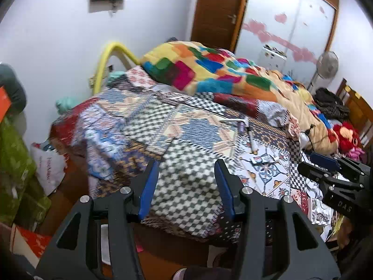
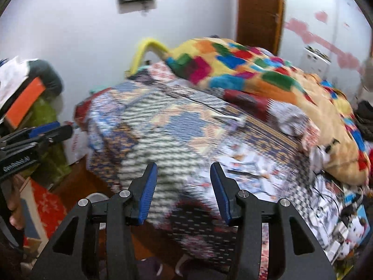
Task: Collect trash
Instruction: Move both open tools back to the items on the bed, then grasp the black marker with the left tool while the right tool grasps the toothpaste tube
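Note:
A bed with a patchwork sheet (image 1: 144, 126) fills both views. On it lie small items: a white stick with a purple piece (image 1: 240, 124), a white tube (image 1: 252, 142) and small wrappers (image 1: 260, 159). The stick shows blurred in the right wrist view (image 2: 233, 120). My left gripper (image 1: 186, 165) is open and empty, over the bed's near corner. My right gripper (image 2: 183, 169) is open and empty over the same corner. Each gripper shows in the other's view, the right one (image 1: 326, 163) and the left one (image 2: 42, 130).
A colourful block-pattern blanket (image 1: 209, 70) is heaped at the back of the bed. A white bag (image 1: 49, 168) and green bundle (image 1: 16, 163) stand on the floor at left. A fan (image 1: 326, 67), dark clothes (image 1: 331, 102) and red plush toy (image 1: 345, 135) are at right.

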A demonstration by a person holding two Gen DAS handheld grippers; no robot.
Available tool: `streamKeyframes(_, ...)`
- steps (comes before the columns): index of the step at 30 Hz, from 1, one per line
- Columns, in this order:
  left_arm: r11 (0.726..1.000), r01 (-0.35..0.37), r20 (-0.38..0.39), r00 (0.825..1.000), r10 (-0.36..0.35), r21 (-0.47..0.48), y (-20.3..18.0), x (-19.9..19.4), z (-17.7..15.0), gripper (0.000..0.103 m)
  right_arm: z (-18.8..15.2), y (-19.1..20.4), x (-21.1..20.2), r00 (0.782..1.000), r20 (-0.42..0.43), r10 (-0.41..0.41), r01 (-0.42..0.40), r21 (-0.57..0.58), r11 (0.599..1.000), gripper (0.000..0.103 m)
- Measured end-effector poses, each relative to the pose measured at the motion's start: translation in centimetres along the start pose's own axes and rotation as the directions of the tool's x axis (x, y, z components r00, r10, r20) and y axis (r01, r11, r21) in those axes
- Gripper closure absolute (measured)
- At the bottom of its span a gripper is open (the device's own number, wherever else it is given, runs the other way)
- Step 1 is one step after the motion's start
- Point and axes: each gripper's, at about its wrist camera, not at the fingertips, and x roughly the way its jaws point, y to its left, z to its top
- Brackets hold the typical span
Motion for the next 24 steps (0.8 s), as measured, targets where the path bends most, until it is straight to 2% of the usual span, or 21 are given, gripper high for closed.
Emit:
streamKeyframes(5,0.998,0.041,-0.046,0.998,-0.039,0.055,-3.4,4.3,0.9,0.054,-0.9,-6.4,1.8,0.996,-0.04,-0.083,0.086,0.097,0.992,0.06)
streamKeyframes(12,0.988,0.097,-0.12,0.989,-0.083,0.123,-7.6,10.8,1.7,0.054,-2.3,-12.8,4.9,0.986,-0.099,-0.131,0.149,0.207,0.967,0.06)
streamKeyframes(18,0.976,0.13,-0.178,0.979,-0.099,0.173,-10.1,16.5,1.7,0.054,-3.0,-15.8,9.2,0.982,-0.145,-0.12,0.155,0.26,0.953,0.06)
streamKeyframes(24,0.965,0.161,-0.232,0.966,-0.112,0.207,-11.5,21.3,1.3,0.054,-3.2,-16.8,13.5,0.986,-0.158,-0.061,0.106,0.292,0.95,0.06)
